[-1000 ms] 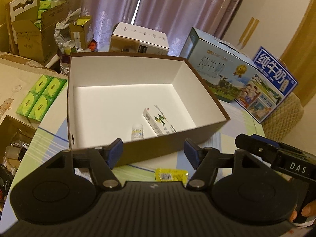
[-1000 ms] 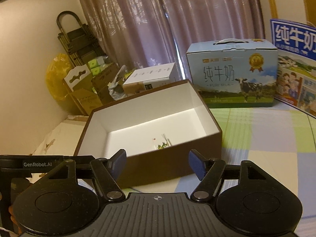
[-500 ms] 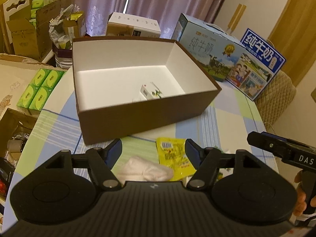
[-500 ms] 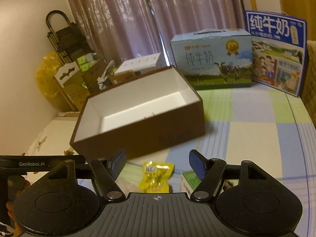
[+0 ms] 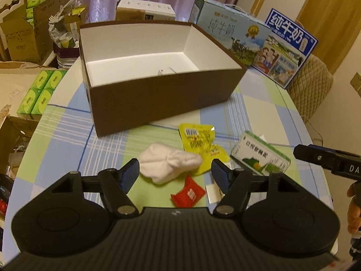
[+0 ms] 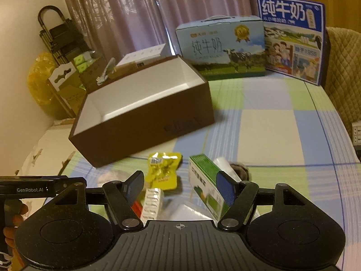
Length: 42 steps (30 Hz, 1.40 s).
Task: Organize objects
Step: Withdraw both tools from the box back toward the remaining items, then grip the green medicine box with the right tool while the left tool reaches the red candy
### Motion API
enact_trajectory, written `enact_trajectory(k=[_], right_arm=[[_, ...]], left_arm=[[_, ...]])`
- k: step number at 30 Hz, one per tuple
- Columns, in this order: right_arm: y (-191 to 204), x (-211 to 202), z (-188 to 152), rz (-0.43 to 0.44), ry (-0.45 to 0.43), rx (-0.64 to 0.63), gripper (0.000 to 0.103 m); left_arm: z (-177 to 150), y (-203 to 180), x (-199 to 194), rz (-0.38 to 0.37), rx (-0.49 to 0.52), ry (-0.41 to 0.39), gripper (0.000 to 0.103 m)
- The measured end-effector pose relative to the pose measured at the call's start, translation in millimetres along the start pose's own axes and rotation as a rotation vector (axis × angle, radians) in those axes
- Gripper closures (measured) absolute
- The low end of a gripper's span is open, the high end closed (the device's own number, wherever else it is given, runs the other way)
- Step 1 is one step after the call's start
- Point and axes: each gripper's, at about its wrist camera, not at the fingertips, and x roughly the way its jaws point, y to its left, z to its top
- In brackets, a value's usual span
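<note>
A brown box [image 5: 158, 103] with a white inside stands open on the checked tablecloth; the tip of a small carton [image 5: 163, 72] shows inside it. In front of it lie a yellow packet [image 5: 198, 142], a white rolled cloth [image 5: 169, 164], a red sachet [image 5: 188, 193] and a green-and-white medicine box [image 5: 259, 155]. My left gripper [image 5: 175, 171] hangs open just above the white cloth, holding nothing. My right gripper [image 6: 180, 183] is open too, over the yellow packet [image 6: 163, 169], the medicine box [image 6: 205, 176] and a white blister strip [image 6: 153, 201]. The brown box [image 6: 144, 131] stands beyond them.
Two blue milk cartons [image 5: 230, 31] [image 6: 293, 38] stand behind the box. A white-and-brown box [image 5: 144, 11] is at the back. Green tissue packs [image 5: 40, 92] and cardboard boxes [image 5: 22, 38] fill the left side. A quilted chair [image 5: 311, 90] stands right of the rounded table edge.
Both grippers have drawn back from the brown box and sunk toward the table's near side. The loose items in front of the box have come into view. Jaws stay open.
</note>
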Motion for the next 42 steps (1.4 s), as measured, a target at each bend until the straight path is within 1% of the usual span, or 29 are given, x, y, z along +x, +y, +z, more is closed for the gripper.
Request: enact_trajectory(k=[11,18,24,26,28,31,36,42], right_arm=[[-17,-1,-16,-0.041,0.037,-0.034,0.035],[-33,2,-17,-0.033,0.042,-0.069,0.035],[-44,15,-10,-0.013,0.056,-0.134,0.036],[-46,22,-6,-0.003,0.065,-0.163,0.038],[-49,29,-3,0.016,0.073,-0.187,0.045],[-52,41,1,0.038,0.097,-0.212,0.051],[-56,62,5,0.066,0.143,-0.247,0.054],[-56,84,10,0.096,0.195,-0.282,0.056]], left_arm=[[-18,-11,9,0.01,0.012,0.032,0.037],[-25,-20,16,0.037,0.014,0.049,0.037],[-27,-26,19,0.062,0.01,0.039,0.037],[-27,-28,20,0.073,0.009,0.038,0.037],[-28,-28,21,0.086,0.005,0.036,0.037],[-28,-27,23,0.105,-0.006,0.03,0.037],[-28,-23,29,0.131,-0.015,0.031,0.037],[-34,-21,37,0.149,-0.031,0.061,0.037]])
